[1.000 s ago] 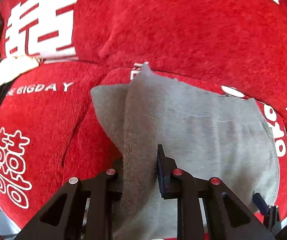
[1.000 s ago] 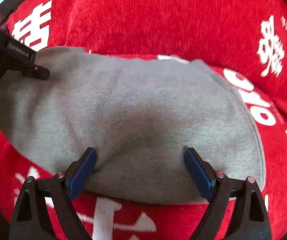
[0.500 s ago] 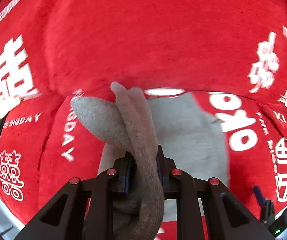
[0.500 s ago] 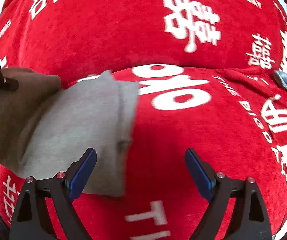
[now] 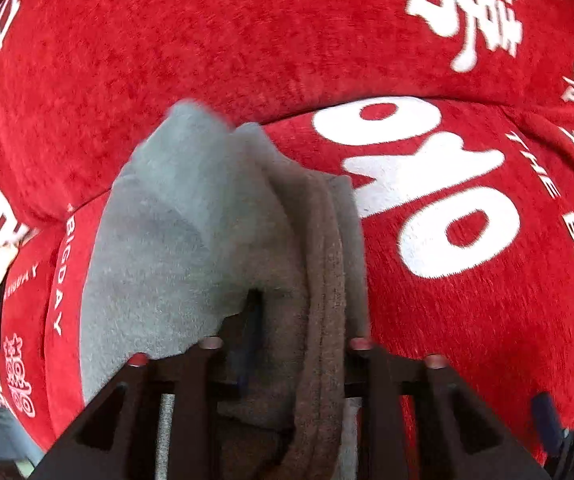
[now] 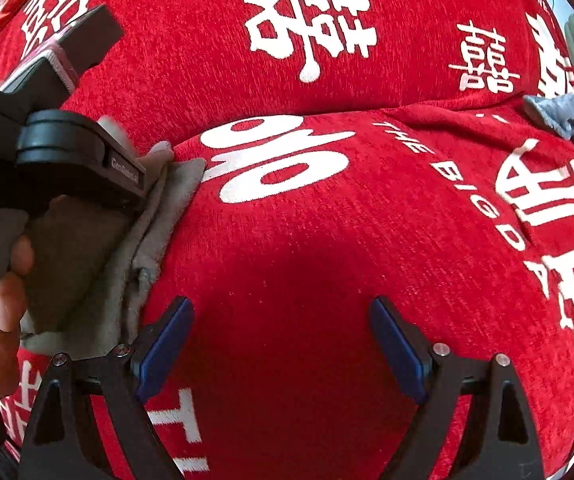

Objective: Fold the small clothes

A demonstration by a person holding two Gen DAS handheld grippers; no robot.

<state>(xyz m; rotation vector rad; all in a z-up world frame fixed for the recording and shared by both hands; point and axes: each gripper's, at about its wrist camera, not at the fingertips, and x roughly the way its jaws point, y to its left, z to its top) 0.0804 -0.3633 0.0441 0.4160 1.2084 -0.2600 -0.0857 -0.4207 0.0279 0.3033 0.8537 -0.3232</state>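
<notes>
Left wrist view: nearest, left gripper (image 5: 291, 344) pinching bunched folds of soft grey fleece garment (image 5: 191, 240), draped leftward over red plush cover with white lettering (image 5: 467, 320). Right wrist view: right gripper (image 6: 283, 344) spread wide over bare red cover, garment (image 6: 127, 280) at near left; farther right, crumpled blue-grey cloth (image 6: 567, 122).

Right of the grey garment (image 6: 155, 216) you've bare red cover (image 6: 327, 272); blue cloth (image 6: 567, 120) far right.

The left gripper (image 5: 299, 344) pinches a bunched grey garment (image 5: 191, 232) above the red printed cover (image 5: 467, 320).
</notes>
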